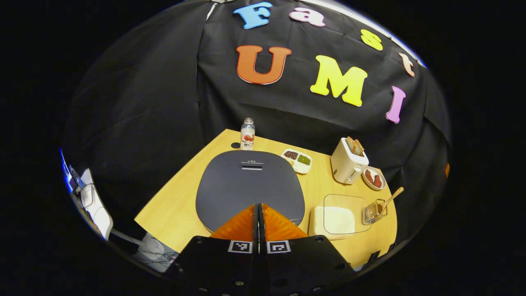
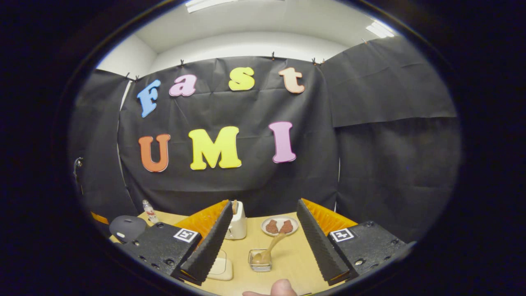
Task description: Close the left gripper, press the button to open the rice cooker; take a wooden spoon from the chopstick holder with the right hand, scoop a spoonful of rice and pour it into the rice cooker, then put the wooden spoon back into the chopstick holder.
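Observation:
The dark grey rice cooker [image 1: 250, 185] sits closed on the wooden table, its button [image 1: 252, 165] near the lid's far edge. My left gripper [image 1: 259, 204] hovers over the lid's near part, shut with nothing in it. To the right, a wooden spoon [image 1: 392, 196] leans in the wire chopstick holder [image 1: 374, 211], beside a rice container [image 1: 337, 216] under a clear lid. In the right gripper view my right gripper [image 2: 264, 202] is open and empty, above and short of the spoon [image 2: 271, 246] in its holder [image 2: 259, 263]. The rice cooker [image 2: 127, 227] lies far left there.
A bottle [image 1: 247, 134] stands behind the cooker. A divided dish of beans [image 1: 297, 160], a white toaster [image 1: 348, 162] and a plate of brown food [image 1: 374, 178] line the table's far right. A person's fingertip [image 2: 281, 287] shows at the bottom of the right gripper view.

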